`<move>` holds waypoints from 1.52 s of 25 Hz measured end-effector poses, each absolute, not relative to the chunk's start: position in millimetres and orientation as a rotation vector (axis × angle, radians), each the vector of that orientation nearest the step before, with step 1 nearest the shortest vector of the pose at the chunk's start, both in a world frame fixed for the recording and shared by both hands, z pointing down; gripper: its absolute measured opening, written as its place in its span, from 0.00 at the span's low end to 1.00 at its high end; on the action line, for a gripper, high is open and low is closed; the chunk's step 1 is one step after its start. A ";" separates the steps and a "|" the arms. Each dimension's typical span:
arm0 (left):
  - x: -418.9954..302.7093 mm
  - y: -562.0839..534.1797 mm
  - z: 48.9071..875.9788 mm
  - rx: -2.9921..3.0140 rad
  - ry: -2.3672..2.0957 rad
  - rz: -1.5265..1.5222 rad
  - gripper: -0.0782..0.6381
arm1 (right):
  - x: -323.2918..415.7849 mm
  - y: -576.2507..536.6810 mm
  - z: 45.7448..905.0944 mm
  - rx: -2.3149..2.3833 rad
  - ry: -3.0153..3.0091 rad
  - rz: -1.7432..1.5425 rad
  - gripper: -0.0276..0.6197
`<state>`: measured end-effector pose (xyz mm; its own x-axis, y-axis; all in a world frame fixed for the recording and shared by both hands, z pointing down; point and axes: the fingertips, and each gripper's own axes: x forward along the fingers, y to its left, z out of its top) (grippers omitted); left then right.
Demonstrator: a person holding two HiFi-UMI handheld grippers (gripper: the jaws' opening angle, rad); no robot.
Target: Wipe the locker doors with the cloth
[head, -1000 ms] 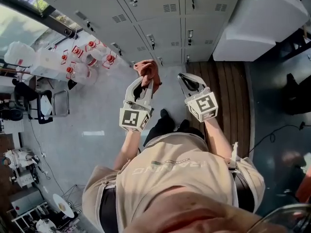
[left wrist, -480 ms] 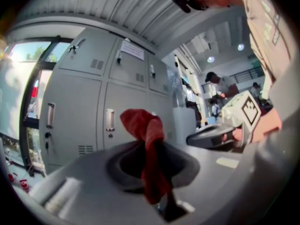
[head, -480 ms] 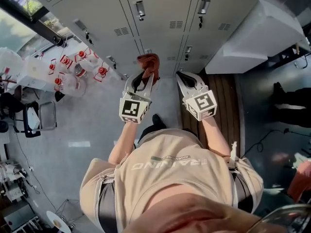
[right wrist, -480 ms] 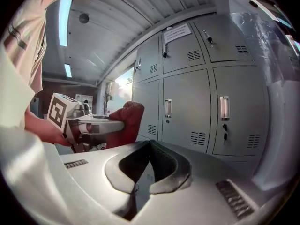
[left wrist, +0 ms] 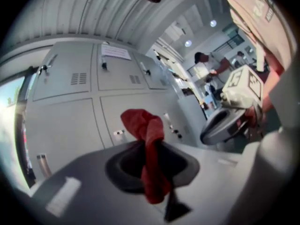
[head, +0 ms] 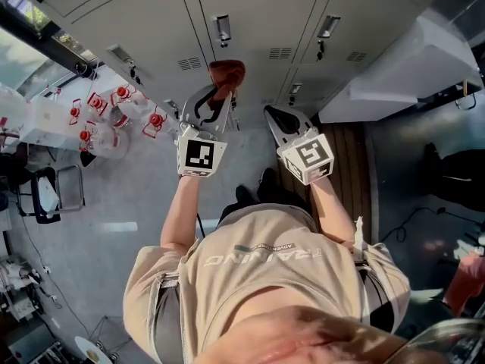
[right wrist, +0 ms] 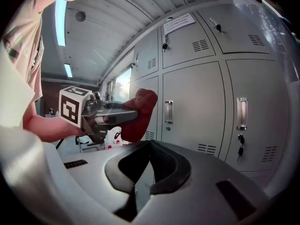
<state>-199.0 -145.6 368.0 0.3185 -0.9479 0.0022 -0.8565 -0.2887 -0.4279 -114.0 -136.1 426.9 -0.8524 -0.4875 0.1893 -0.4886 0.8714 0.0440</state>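
1. Pinching the cloth (head: 227, 73) near its middle, the left gripper (head: 220, 97) is raised toward the locker doors (head: 250, 10). Its jaws are pressed together on the red fabric. In the left gripper view one bunch of cloth (left wrist: 146, 128) is seen standing above the jaw tips and a tail is seen hanging below them.
2. The bunched end is left free ahead of the jaws, presumably so that fabric and not plastic is brought against the door.
3. The cloth is held close in front of a door in the middle row. Contact with the metal cannot be confirmed from any view, so the wiping is judged to be only about to start.
4. The right gripper (head: 274, 116) is kept lower and off to the side, apart from the cloth. Its jaws (right wrist: 149, 161) are seen brought together with nothing between them. It is judged to be parked out of the wiping path.
5. One cloth and two grippers are counted, and only one gripper is loaded. In the right gripper view at least six doors are made out, in two rows of three, one of them partly covered by the cloth. Two recessed handles (right wrist: 168, 111) and one set of keys (right wrist: 241, 139) are also counted there.
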 end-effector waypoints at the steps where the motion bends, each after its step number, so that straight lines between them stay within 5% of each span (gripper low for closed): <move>1: -202.7 -154.3 358.8 -2.206 1.602 -0.400 0.20 | -119.2 -144.2 420.4 0.729 -2.864 0.004 0.06; 26: -207.4 -259.6 149.6 -1.249 1.271 -0.979 0.20 | -188.8 -232.1 262.6 0.433 -3.023 -0.363 0.06; 38: -217.1 -300.5 193.7 -1.229 1.186 -1.075 0.20 | -185.0 -253.2 289.5 0.549 -2.972 -0.279 0.06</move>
